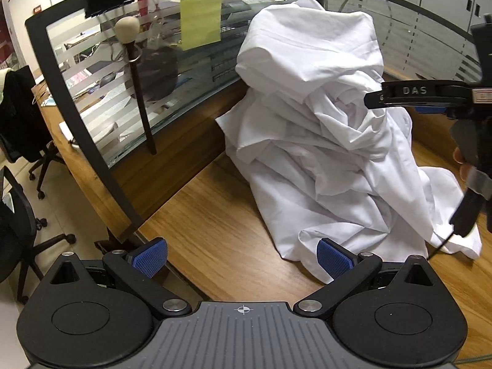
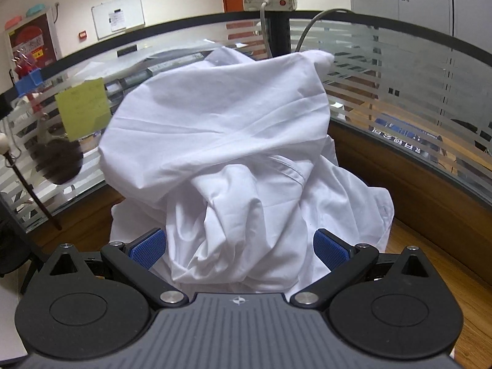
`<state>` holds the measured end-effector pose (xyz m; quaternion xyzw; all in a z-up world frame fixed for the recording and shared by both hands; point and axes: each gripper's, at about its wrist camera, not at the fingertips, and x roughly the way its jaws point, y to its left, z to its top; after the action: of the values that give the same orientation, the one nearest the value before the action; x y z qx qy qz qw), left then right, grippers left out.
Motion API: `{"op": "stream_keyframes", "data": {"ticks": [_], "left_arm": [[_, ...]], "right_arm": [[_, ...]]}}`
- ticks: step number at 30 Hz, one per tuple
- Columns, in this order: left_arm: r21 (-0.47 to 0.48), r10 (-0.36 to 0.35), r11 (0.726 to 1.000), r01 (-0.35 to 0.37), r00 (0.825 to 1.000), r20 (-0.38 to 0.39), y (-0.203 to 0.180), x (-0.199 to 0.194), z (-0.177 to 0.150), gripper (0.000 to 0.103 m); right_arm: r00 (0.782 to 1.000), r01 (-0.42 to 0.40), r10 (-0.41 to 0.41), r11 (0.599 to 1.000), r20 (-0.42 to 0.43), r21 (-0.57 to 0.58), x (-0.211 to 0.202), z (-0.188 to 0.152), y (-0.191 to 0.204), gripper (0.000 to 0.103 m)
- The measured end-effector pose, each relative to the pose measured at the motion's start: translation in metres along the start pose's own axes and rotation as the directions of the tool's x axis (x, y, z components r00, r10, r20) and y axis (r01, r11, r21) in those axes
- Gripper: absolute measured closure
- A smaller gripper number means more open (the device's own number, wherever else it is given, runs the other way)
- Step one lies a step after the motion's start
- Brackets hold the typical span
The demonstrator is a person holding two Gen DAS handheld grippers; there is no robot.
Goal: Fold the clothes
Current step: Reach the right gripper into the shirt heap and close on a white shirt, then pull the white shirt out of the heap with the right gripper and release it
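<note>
White cotton, heaped high: the garment (image 1: pixel 323 141) sits crumpled on the wooden desk (image 1: pixel 215 230), piled up against the frosted glass partition (image 1: pixel 123 86) at the back. From the left wrist view the heap runs tall, its long axis climbing from a loose hem spread on the desk near the camera up toward a rounded crest that reaches the top rail of the partition. Folds tumble downward and fan out to the right at the bottom edge.

Left gripper (image 1: pixel 243 261) hangs low over the desk, blue pads spread wide apart, nothing between them but bare wood on one side and the hem of the cloth just beside the right pad. It is not pinching anything.

Over to the right wrist view: the right gripper (image 2: pixel 240 249) is right up at the pile, its pads also spread wide, and a twisted bunch of the garment (image 2: pixel 221 153) bulges between them. Whether the pads actually touch the cloth is hard to tell; they are clearly not closed on it. In the left view that same tool comes in from the right edge, black arm level, beside the middle of the heap.

A yellow-green sticky note (image 2: pixel 84 109) clings to the glass to the left of the pile, and a power strip (image 2: pixel 269 1) rests atop the partition behind the crest.
</note>
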<state>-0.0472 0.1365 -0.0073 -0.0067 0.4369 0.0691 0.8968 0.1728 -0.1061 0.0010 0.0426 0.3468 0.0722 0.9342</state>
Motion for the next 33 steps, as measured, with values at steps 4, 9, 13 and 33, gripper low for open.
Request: {"op": "stream_keyframes", "data": {"ticks": [4, 9, 13, 33], "left_arm": [[0.002, 0.003, 1.0, -0.003, 1.0, -0.009, 0.0, 0.001, -0.003, 0.0], [-0.019, 0.007, 1.0, -0.007, 1.0, -0.019, 0.002, 0.003, -0.007, 0.0], [-0.021, 0.01, 1.0, -0.011, 1.0, -0.016, 0.002, 0.003, -0.008, 0.0], [0.051, -0.095, 0.994, 0.095, 0.995, 0.002, -0.038, 0.016, 0.011, 0.0]], "right_arm": [[1.0, 0.006, -0.007, 1.0, -0.016, -0.015, 0.015, 0.001, 0.002, 0.001], [0.999, 0.016, -0.017, 0.999, -0.041, -0.033, 0.03, 0.001, 0.004, 0.022], [0.997, 0.007, -0.01, 0.999, -0.071, -0.04, 0.036, 0.0, 0.002, 0.069], [0.976, 0.198, -0.209, 0.967, 0.055, 0.161, -0.062, -0.021, -0.113, 0.095]]}}
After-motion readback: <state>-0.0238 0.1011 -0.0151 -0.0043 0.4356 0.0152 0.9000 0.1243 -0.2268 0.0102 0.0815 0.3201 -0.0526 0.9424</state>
